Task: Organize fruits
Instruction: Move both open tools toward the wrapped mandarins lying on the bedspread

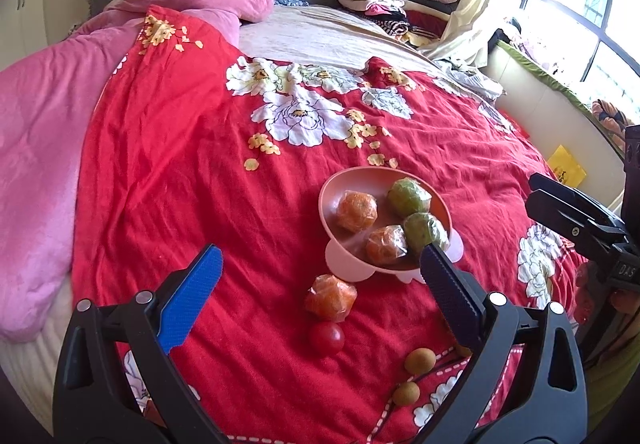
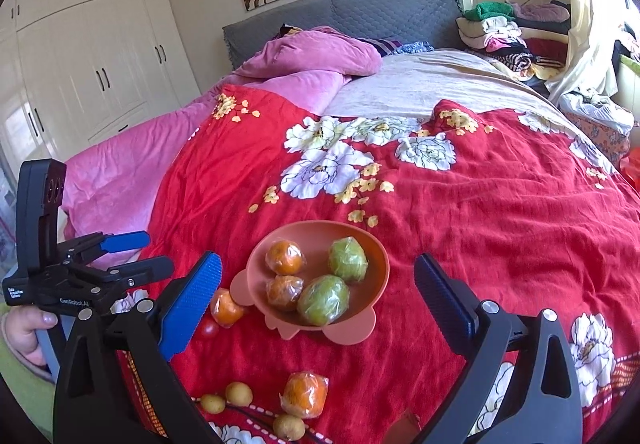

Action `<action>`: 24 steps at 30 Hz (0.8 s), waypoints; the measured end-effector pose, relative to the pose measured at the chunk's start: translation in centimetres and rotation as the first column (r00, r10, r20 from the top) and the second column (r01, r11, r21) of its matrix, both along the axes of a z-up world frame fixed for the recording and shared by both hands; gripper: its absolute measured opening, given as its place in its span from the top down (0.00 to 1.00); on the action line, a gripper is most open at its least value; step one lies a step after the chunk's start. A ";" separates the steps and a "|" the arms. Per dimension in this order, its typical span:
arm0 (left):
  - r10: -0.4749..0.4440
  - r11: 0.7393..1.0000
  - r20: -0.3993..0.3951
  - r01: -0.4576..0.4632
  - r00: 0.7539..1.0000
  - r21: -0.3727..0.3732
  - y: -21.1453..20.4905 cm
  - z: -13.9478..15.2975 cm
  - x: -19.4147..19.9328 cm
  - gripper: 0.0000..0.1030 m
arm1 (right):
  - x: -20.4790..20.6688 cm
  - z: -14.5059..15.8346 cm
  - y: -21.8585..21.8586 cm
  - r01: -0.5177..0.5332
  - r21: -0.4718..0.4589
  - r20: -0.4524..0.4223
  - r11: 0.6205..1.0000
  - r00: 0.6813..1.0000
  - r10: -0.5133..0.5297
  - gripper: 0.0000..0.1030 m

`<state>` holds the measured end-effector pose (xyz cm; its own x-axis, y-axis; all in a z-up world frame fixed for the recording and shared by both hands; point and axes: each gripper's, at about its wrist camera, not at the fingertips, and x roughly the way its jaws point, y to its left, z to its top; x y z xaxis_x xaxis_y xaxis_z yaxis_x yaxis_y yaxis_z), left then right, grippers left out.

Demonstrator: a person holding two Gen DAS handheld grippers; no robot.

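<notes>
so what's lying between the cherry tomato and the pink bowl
One plastic-wrapped orange lies between the cherry tomato and the pink bowl, close to the bowl's base. The left wrist view shows it best.

My left gripper (image 1: 320,264) hangs open above the red quilt (image 1: 192,180). The pink bowl (image 1: 332,200) holds four wrapped fruits; one wrapped orange (image 1: 330,298) and a tomato (image 1: 326,338) lie beside it.

Home bedroom: bed (image 2: 460,180) with red floral quilt, grey headboard (image 2: 380,16), white wardrobe (image 2: 92,56), folded clothes (image 2: 504,32).
</notes>
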<state>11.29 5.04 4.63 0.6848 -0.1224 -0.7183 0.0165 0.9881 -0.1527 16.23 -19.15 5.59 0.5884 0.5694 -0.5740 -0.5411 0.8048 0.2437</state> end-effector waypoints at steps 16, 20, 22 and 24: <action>-0.013 1.000 -0.028 0.014 1.000 0.014 0.1 -1.3 -1.1 0.10 | -1.8 -1.2 -0.1 0.002 -0.040 -0.040 0.999 0.999 -0.004 0.06; -0.023 0.999 -0.038 0.024 0.999 0.025 -0.1 -1.7 -1.2 0.10 | -2.2 -1.9 0.2 -0.006 -0.054 -0.058 0.999 0.998 0.003 0.06; -0.028 0.999 -0.040 0.030 0.999 0.028 -0.2 -1.9 -1.2 0.10 | -2.4 -2.2 0.4 -0.010 -0.061 -0.066 0.998 0.998 0.006 0.06; -0.030 0.999 -0.043 0.032 0.999 0.037 -0.3 -2.1 -1.3 0.10 | -2.6 -2.4 0.5 -0.012 -0.067 -0.073 0.998 0.997 0.007 0.06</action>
<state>10.00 4.74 2.57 0.6496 -0.1150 -0.7515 0.0412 0.9924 -0.1162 13.66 -18.69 3.21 0.5385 0.5336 -0.6521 -0.5316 0.8156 0.2284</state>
